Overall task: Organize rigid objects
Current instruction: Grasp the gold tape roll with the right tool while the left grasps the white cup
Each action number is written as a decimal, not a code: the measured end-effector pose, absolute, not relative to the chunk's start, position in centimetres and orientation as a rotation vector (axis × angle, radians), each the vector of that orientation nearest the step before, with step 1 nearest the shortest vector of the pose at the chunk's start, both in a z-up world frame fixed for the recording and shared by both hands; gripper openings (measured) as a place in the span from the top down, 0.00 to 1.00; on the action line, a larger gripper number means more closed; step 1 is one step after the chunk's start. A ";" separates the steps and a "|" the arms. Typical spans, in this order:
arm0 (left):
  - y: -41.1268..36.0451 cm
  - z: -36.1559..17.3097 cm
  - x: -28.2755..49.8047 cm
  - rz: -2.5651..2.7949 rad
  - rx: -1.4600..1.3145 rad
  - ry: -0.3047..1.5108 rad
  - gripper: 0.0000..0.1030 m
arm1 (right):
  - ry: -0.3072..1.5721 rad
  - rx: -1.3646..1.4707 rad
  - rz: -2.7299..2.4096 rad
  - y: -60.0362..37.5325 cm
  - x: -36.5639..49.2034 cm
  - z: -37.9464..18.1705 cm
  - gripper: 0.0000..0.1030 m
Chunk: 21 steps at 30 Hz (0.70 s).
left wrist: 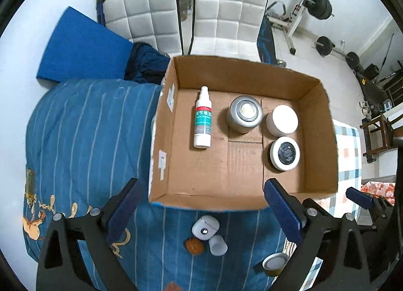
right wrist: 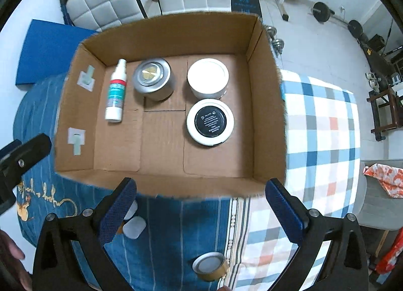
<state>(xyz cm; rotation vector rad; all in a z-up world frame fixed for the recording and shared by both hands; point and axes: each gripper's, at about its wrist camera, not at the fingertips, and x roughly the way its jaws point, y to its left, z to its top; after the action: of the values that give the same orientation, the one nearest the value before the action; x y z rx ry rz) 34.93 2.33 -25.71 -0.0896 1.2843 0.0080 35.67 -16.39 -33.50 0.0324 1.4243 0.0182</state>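
Both the left gripper (left wrist: pixel 201 205) and right gripper (right wrist: pixel 201 203) gaped wide, holding nothing. Beyond them at twelve o'clock sat the open brown cardboard box (right wrist: pixel 267 104), containing a white spray bottle (right wrist: pixel 116 91), silver tin (right wrist: pixel 154 78) and two white jars (right wrist: pixel 208 77).

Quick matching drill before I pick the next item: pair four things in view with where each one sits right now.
Things:
1. spray bottle
2. silver tin
3. black-labelled jar
4. tape roll

Places:
A. outside the box, on the bedding near the right gripper
B. lying flat by the box's left wall
C. near side of the box, in front of the white-lidded jar
D. between the spray bottle and the white-lidded jar

Pairs: 1-B, 2-D, 3-C, 4-A
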 end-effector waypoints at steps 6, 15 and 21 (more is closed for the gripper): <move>2.5 -21.7 31.5 0.007 -0.077 1.193 0.04 | 1.319 0.022 0.017 -16.3 32.5 -29.0 0.00; 2.2 -18.9 28.5 -0.011 -0.069 1.141 0.04 | 1.239 0.030 0.031 -16.2 28.9 -25.2 0.00; 3.0 -21.9 26.1 0.001 -0.068 1.219 0.04 | 1.315 0.044 0.036 -17.2 26.7 -27.8 0.00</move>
<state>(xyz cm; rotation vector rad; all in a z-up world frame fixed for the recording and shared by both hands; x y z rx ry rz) 26.13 2.99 -21.88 -0.0678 1.2192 0.0011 26.68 -17.18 -27.78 0.0437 1.3155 0.0360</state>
